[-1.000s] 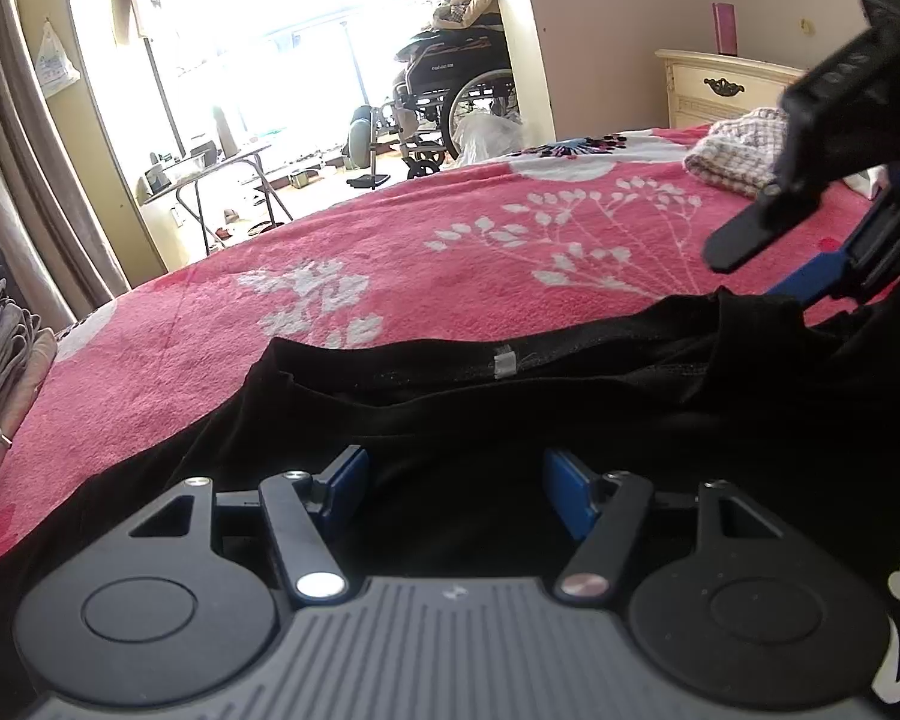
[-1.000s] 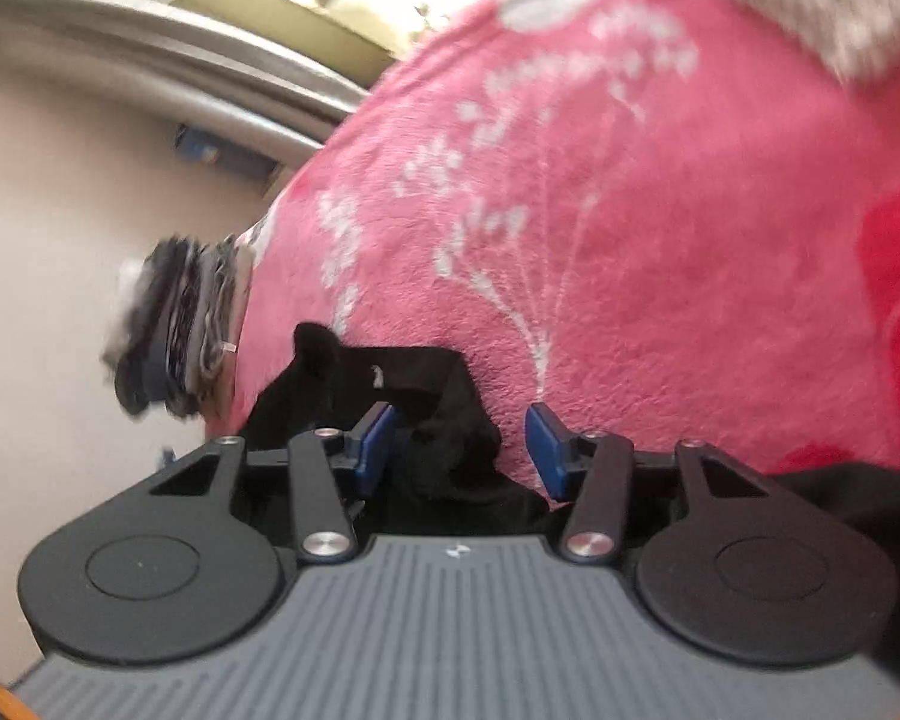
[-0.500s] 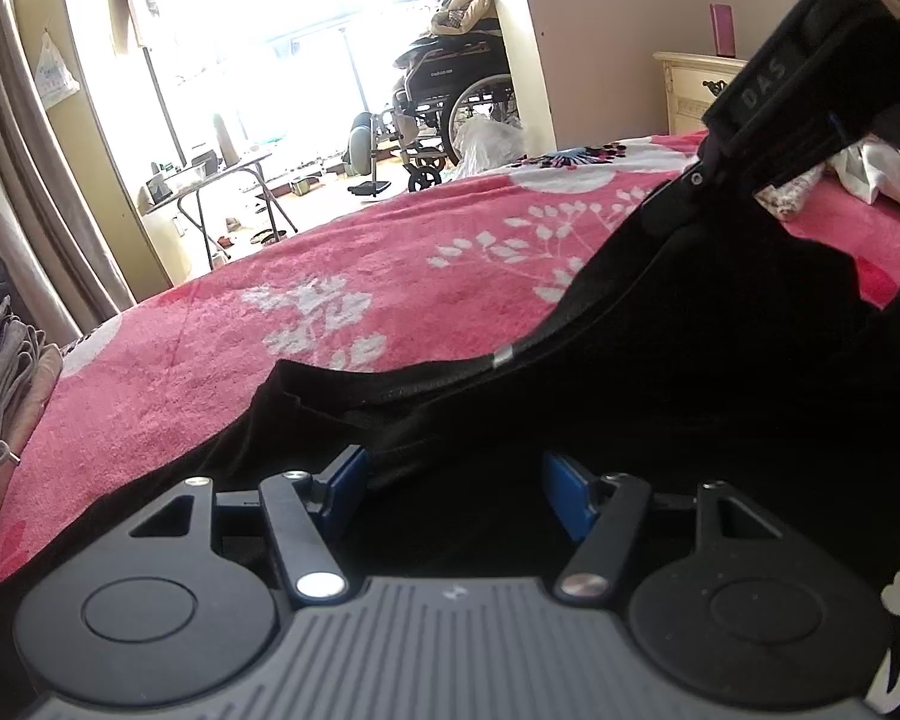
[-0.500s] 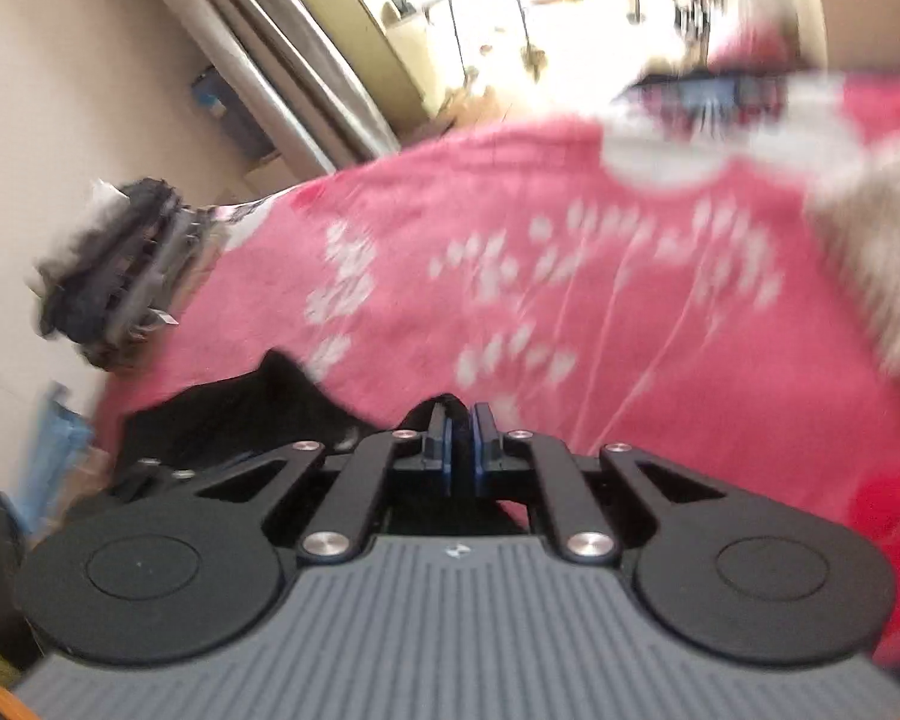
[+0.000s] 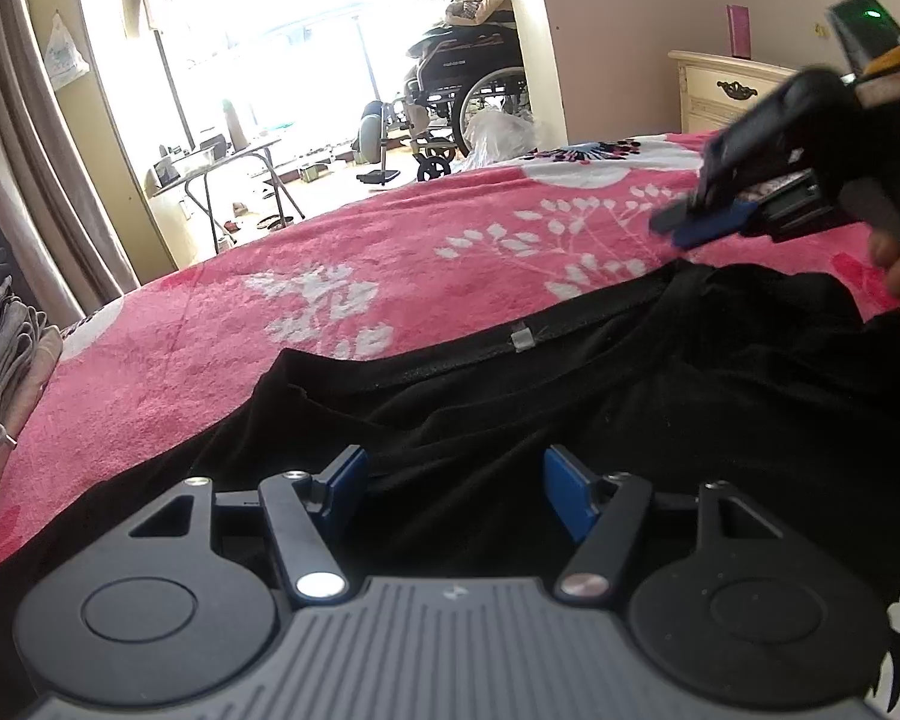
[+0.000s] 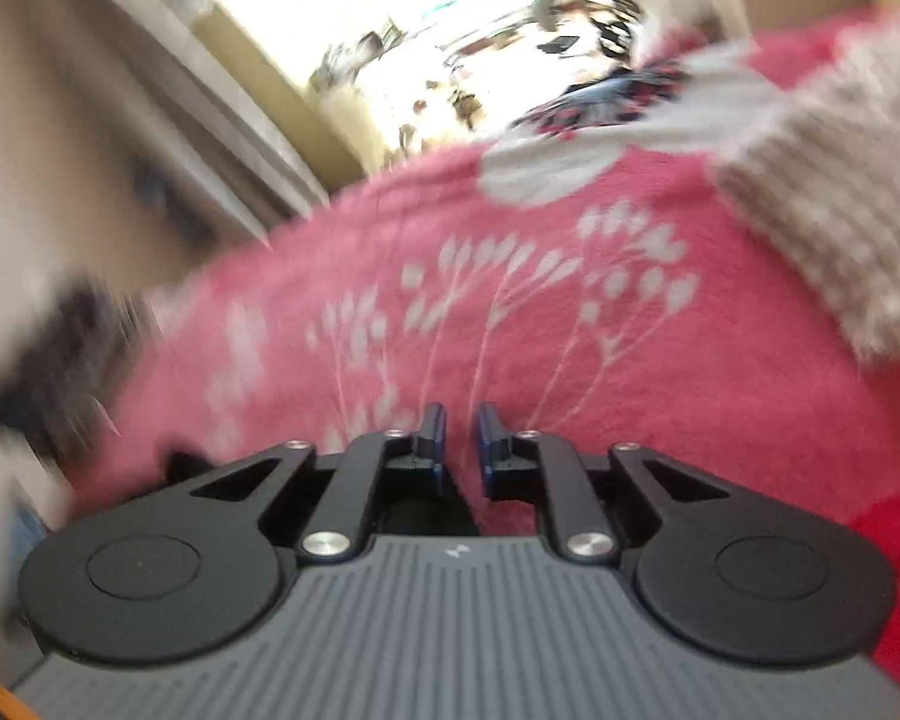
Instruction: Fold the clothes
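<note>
Half a second ago the right gripper [image 5: 699, 219] had the black shirt [image 5: 570, 396] pinched and lifted; now the cloth has dropped back flat on the bed [image 5: 210, 330], so that fold looks laid. Its jaws stand only slightly apart, holding nothing, hovering over the pink blanket. The left gripper [image 5: 455, 483] rests low over the shirt, jaws wide apart, gripping nothing.

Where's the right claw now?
In the left wrist view, the right claw is at the upper right, above the pink blanket just past the black shirt's far edge, holding nothing.
</note>
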Demonstrator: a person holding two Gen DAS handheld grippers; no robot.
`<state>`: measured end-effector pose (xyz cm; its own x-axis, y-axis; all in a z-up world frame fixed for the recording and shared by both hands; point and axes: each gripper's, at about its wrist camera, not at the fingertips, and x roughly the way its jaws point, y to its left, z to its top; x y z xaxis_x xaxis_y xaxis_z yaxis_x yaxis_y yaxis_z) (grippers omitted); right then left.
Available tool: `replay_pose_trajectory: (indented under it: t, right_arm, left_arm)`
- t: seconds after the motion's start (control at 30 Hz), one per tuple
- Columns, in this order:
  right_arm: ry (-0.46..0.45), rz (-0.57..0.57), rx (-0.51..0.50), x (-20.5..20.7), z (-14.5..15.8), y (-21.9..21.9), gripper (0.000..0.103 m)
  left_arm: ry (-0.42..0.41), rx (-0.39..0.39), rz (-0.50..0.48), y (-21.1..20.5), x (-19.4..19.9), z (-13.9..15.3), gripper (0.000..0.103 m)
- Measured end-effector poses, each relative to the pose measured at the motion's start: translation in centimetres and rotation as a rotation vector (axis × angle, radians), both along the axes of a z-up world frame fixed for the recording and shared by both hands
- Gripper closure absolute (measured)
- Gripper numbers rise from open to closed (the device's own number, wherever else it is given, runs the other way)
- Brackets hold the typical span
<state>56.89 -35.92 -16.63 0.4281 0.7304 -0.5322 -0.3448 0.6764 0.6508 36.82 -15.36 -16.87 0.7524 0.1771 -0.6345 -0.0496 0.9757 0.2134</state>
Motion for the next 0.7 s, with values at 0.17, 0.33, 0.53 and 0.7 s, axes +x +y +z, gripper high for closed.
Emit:
replay_pose_trajectory:
  t: [0.17, 0.33, 0.53, 0.7]
  right_arm:
    - [0.034, 0.071, -0.008, -0.7, 1.2, -1.5, 0.065]
    - [-0.042, 0.217, -0.158, -3.1, 1.7, -0.1, 0.058]
    - [-0.029, 0.223, -0.178, -3.0, 1.4, 0.2, 0.059]
    - [-0.030, 0.252, -0.201, -2.6, 0.9, 1.3, 0.076]
  left_arm:
    - [-0.035, -0.031, 0.011, 1.5, -0.6, 1.6, 0.037]
    - [-0.065, -0.093, 0.111, 5.5, 0.5, 3.2, 0.037]
    - [0.080, -0.146, 0.204, 9.4, 6.7, 1.6, 0.051]
    - [0.096, -0.148, 0.218, 9.7, 8.1, 0.9, 0.093]
